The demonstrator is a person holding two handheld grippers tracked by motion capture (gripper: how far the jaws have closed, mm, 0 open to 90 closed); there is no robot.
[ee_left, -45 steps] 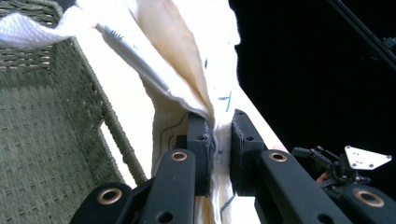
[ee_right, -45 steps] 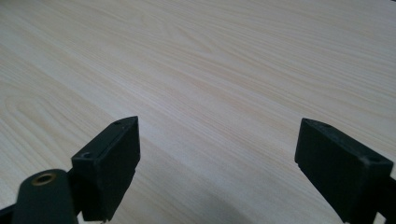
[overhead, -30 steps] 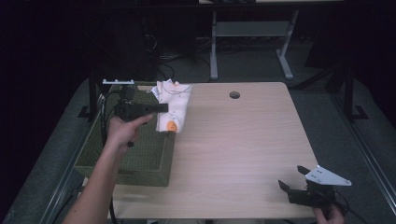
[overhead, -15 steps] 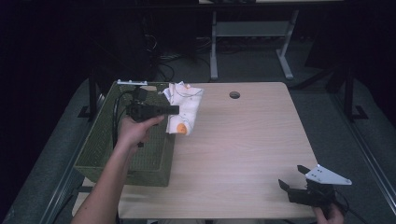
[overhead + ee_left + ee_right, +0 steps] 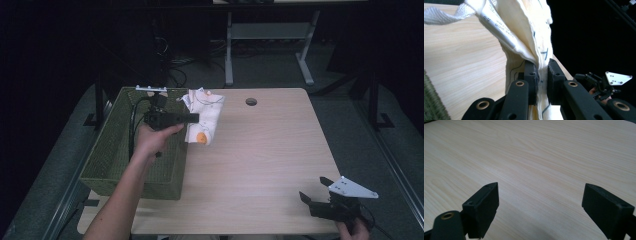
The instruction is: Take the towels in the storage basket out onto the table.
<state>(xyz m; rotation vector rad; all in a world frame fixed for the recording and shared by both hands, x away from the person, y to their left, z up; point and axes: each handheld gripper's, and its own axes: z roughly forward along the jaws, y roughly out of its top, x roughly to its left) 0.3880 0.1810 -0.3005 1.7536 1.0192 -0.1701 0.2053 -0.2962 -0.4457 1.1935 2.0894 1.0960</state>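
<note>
My left gripper [image 5: 192,118] is shut on a cream-white cloth [image 5: 205,117] with thin dark line drawings and an orange patch; it hangs over the table's left side beside a basket. In the left gripper view the two black pads [image 5: 531,77] pinch the folded cloth [image 5: 524,27], whose sewn label and a white tape loop [image 5: 441,16] show above them. My right gripper [image 5: 314,191] rests low at the table's near right corner, with its jaws wide apart. Between the jaws of my right gripper [image 5: 540,212] there is bare wood in the right gripper view.
A green woven basket [image 5: 107,160] stands on the left edge of the light wooden table [image 5: 270,150]. A round cable hole [image 5: 251,101] sits near the far edge. Behind the table are a metal desk frame [image 5: 270,35] and cables on a dark floor.
My left hand has carried the cloth to the right, from above the basket's far corner out over the table. The right gripper has stayed where it was.
</note>
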